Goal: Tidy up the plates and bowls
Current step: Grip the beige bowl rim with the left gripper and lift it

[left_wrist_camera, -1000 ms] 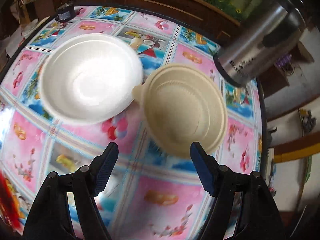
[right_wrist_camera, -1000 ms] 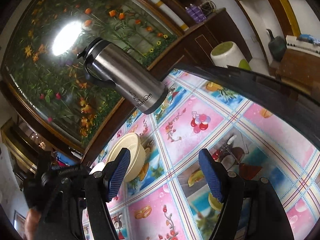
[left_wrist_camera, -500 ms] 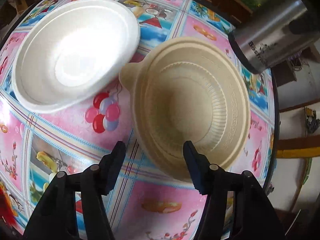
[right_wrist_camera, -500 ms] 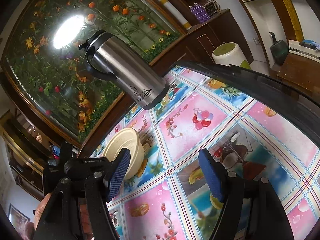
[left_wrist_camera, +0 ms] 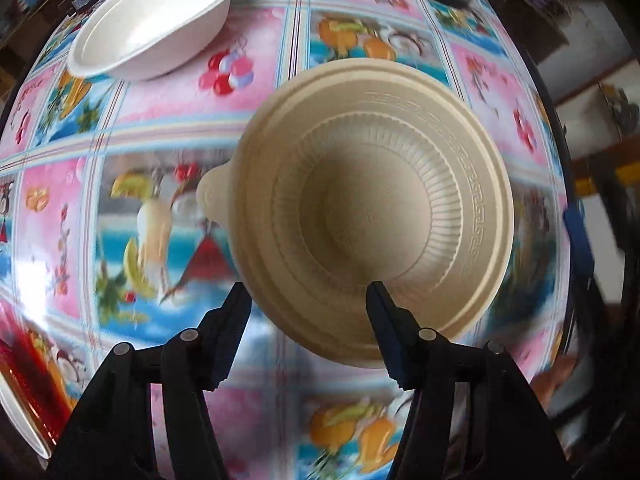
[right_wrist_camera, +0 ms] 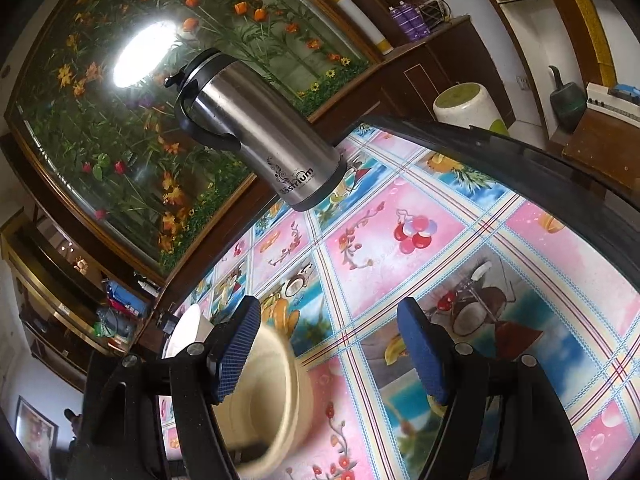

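We are holding our left gripper over the beige bowl — its jaws are standing apart, straddling the near rim without pressing it. The white bowl is sitting well beyond them, to the left. Our right gripper is hanging over the tablecloth, jaws wide and empty — the flask is standing far ahead of them.

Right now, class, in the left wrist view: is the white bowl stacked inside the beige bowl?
No, the white bowl sits apart on the tablecloth, well away from the beige bowl, which is empty.
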Demonstrator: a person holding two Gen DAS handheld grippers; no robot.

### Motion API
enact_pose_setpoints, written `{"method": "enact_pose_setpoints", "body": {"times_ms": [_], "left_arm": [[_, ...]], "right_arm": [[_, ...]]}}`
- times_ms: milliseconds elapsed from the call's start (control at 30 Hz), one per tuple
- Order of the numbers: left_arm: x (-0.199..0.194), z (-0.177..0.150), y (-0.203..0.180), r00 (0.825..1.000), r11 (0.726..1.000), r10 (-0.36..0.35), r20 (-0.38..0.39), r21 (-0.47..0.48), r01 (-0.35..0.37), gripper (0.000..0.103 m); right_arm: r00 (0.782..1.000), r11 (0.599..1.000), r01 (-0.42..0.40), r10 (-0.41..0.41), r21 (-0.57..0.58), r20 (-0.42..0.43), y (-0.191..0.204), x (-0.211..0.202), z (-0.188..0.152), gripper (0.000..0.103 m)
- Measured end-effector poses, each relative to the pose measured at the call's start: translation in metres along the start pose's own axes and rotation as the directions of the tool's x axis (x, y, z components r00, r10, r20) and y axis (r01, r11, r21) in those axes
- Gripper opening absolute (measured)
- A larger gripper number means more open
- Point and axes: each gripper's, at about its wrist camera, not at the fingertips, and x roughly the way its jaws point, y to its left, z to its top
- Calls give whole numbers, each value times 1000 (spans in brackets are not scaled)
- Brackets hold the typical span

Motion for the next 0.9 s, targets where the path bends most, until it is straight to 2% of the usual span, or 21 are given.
{"method": "enact_pose_setpoints", "body": {"times_ms": [167,367,533,700,900], "left_arm": [[-4,-50,22,999,1000,-1,-37,30,2,58],[-17,-99,52,999,999,-14,-29,46,15,59],[-24,-126,64,998,996,-55,-22,64,56,59],[-40,-149,75,993,991,-116,25,64,114,59],[-74,-172,97,975,983,-172,143,82,162,59]], "right_arm": [[1000,1000,13,-13,-8,0,-1,1,-1,74],[999,998,37,-37,-50,6,4,1,-4,74],[998,992,64,-62,-107,25,11,-1,-8,74],[994,980,104,-96,-172,59,17,-11,-17,74],[997,982,49,-38,-183,64,23,-55,-37,74]]}}
